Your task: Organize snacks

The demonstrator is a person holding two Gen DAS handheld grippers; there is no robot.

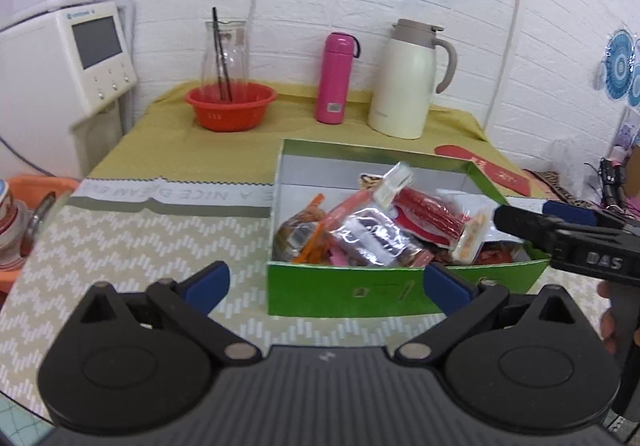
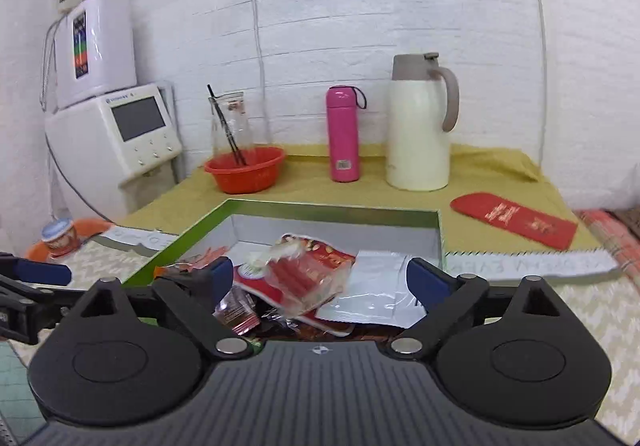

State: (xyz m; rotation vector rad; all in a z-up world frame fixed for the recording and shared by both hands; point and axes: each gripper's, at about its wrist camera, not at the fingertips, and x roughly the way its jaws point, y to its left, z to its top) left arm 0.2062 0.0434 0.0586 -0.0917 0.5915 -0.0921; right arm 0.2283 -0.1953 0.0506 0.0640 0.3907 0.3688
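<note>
A green box (image 1: 340,288) with a white inside stands on the table and holds several snack packets: red sticks in clear wrap (image 1: 434,216), a silver packet (image 1: 372,234), orange-wrapped ones (image 1: 316,230). My left gripper (image 1: 326,282) is open and empty just before the box's near wall. My right gripper (image 2: 322,278) is open and empty, low over the box (image 2: 192,236), above the red stick packet (image 2: 308,276) and a white pouch (image 2: 376,294). The right gripper shows in the left wrist view (image 1: 520,212) at the box's right side.
At the back stand a red bowl (image 1: 230,106) with a glass jar (image 1: 226,50), a pink flask (image 1: 334,78) and a cream jug (image 1: 406,80). A red envelope (image 2: 516,220) lies to the right. A white appliance (image 1: 60,74) stands to the left.
</note>
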